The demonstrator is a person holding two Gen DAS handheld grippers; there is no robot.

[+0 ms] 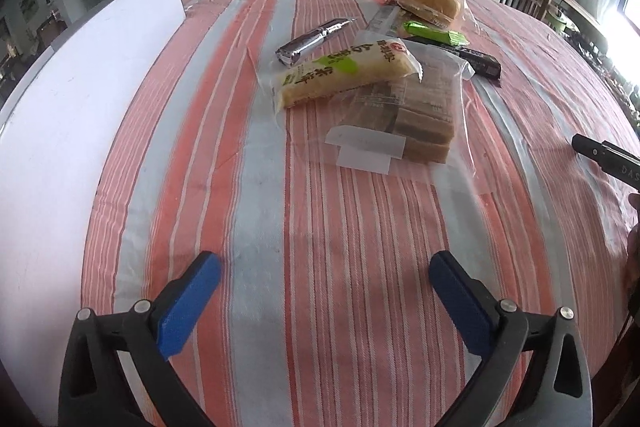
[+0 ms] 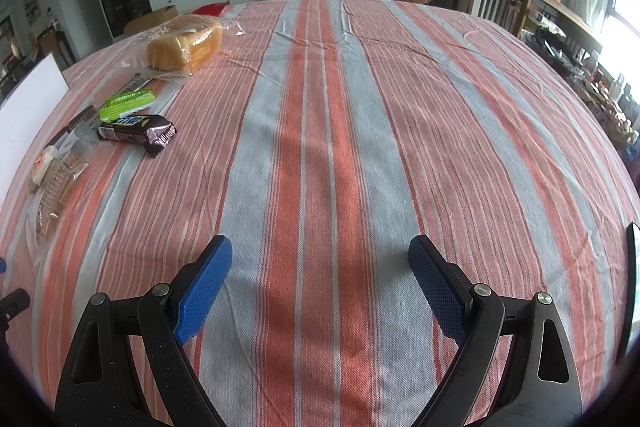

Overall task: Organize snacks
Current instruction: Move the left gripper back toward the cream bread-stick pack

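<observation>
Your left gripper (image 1: 325, 285) sits at the bottom of its frame with its blue pads spread wide and nothing between them, over bare striped tablecloth (image 1: 248, 187). Your right gripper (image 2: 320, 279) is the same: jaws wide, empty, low in its own frame, with only cloth ahead.

Moving up from the left claw, the first snack you meet is the clear bag of brown cake slices (image 1: 420, 115), just right of the frame's centre. The pale rice-cake pack (image 1: 344, 71) leans across its top edge, touching it. If you grab the lower bag first, the upper pack will likely slide off or drag along. The loose film on both may also crumple between the pads, so a shallow pinch could catch only plastic and let the contents slip.

Above and left of them lies the silver foil roll (image 1: 316, 41), apart from the rest. In the upper right, a green wrapper (image 1: 436, 34) and a dark bar (image 1: 476, 61) lie close together; beyond them is a bagged bread loaf (image 1: 432, 1) resting on other packets. Reaching there risks knocking neighbours.

The white board (image 1: 80, 99) fills the left of the frame; a wide swing that way could strike it.

From the right view the snacks sit far to the frame's left, so crossing over may collide with your other gripper.
</observation>
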